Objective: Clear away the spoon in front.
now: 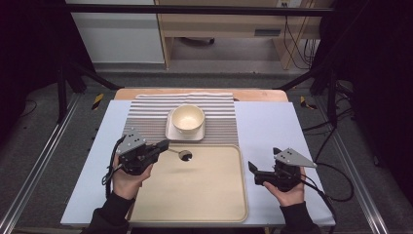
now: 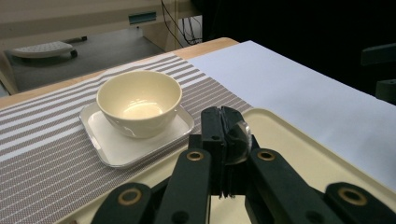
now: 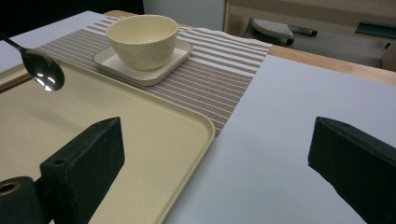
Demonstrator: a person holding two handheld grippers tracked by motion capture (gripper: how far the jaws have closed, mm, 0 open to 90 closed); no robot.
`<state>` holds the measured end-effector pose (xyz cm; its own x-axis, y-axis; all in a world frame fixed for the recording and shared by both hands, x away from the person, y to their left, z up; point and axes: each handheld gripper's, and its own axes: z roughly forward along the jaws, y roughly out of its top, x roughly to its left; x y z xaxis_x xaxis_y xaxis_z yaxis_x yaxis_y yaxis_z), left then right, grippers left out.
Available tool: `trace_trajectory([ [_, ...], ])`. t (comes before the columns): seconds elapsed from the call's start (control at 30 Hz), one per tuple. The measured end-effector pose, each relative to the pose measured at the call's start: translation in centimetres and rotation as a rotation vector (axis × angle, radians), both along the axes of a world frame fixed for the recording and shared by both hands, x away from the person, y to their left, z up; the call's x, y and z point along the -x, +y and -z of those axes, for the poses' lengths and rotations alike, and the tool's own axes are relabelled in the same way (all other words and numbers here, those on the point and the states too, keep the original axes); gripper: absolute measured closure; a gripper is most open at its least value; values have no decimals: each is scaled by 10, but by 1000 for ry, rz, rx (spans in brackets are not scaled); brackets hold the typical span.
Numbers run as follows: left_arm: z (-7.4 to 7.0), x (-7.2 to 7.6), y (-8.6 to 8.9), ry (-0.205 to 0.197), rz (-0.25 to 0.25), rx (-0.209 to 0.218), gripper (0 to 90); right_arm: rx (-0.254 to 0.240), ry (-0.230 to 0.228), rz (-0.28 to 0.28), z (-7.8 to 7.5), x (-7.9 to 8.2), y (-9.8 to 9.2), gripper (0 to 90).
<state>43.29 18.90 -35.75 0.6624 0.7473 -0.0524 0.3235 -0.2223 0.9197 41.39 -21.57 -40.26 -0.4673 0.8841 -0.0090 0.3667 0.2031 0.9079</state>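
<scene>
While the left gripper (image 1: 163,145) is clamped on a spoon (image 1: 184,155) held off the tray (image 1: 195,195), the bowl (image 1: 188,118) ahead of it sits empty on its saucer (image 1: 171,132); carrying the spoon there looks still to do. Its hand (image 1: 127,178) points level, forward-right. The right gripper (image 1: 258,173) rests open over the worktop (image 1: 265,126).
</scene>
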Motion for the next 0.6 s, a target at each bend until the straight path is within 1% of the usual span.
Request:
trace_trajectory([
  [0.1, 4, 6, -3, 12, 8, 0, 884, -4, 0, -2, 0, 0, 0, 40],
  [0.4, 20, 19, -13, 51, 39, -26, 884, 3, 4, -4, 1, 0, 1, 40],
  [0.6, 27, 29, -18, 71, 55, -28, 885, -1, 3, -6, 1, 1, 1, 40],
])
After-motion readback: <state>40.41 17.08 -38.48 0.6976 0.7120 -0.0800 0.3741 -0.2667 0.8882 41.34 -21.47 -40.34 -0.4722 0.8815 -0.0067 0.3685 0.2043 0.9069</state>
